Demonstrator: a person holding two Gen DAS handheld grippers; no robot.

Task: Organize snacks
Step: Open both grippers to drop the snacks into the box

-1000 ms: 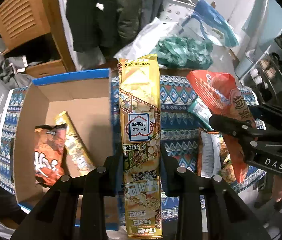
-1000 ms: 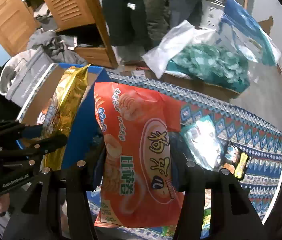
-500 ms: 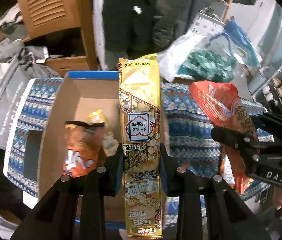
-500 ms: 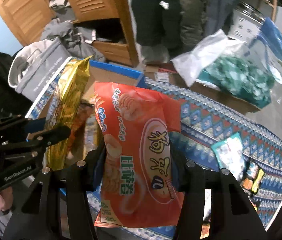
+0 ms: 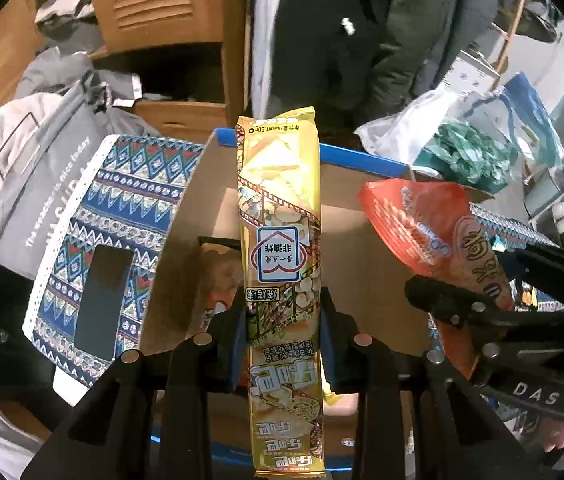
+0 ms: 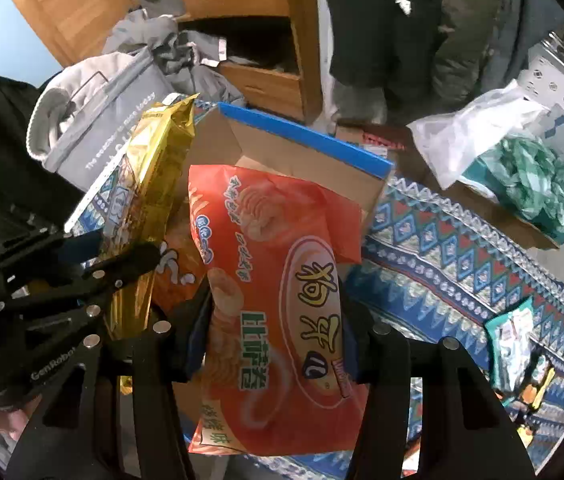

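Observation:
My left gripper [image 5: 282,320] is shut on a long yellow snack pack [image 5: 278,216] and holds it over the open cardboard box [image 5: 362,240] with blue rims. My right gripper [image 6: 278,320] is shut on a large orange chip bag [image 6: 282,280], held above the same box [image 6: 306,160]. The right gripper and its orange bag show at the right of the left wrist view [image 5: 434,224]. The left gripper and its gold pack show at the left of the right wrist view [image 6: 150,184]. An orange snack bag [image 5: 218,268] lies inside the box, mostly hidden.
The box stands on a patterned blue tablecloth [image 6: 462,248]. Loose snack packs [image 6: 510,340] lie on the cloth at the right. A grey tote bag [image 5: 30,176] sits left of the table. A clear bag with green contents [image 6: 522,176] lies beyond the table.
Both grippers have moved left with their packs, from over the cloth to over the box. The box now fills the middle of both views.

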